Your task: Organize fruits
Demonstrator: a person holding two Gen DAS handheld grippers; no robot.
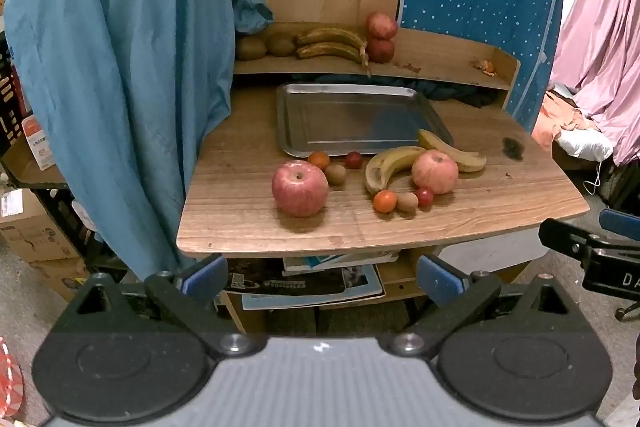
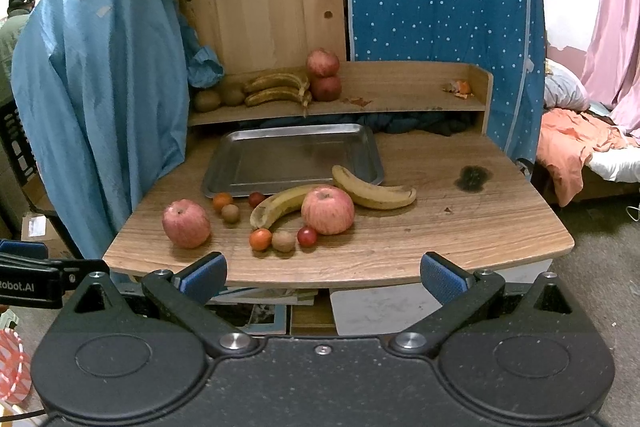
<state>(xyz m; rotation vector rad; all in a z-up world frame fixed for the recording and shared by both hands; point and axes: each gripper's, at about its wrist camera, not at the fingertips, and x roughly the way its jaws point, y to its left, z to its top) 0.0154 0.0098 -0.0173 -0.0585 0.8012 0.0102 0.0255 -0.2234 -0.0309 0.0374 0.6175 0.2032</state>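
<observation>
hovering short of the table's near edge, left gripper [image 1: 320, 277] and right gripper [image 2: 323, 277] both gape empty. left apple [image 1: 300, 188] sits ahead of the left gripper, nearer it; tray [image 1: 292, 115] lies beyond, bare.

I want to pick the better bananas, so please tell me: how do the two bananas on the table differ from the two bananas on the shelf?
The table bananas are mostly yellow; the shelf bananas are browned and dark. The table bananas lie apart, one resting partly on the metal tray; the shelf bananas are joined at one stem. Both pairs lie beside an apple.
</observation>
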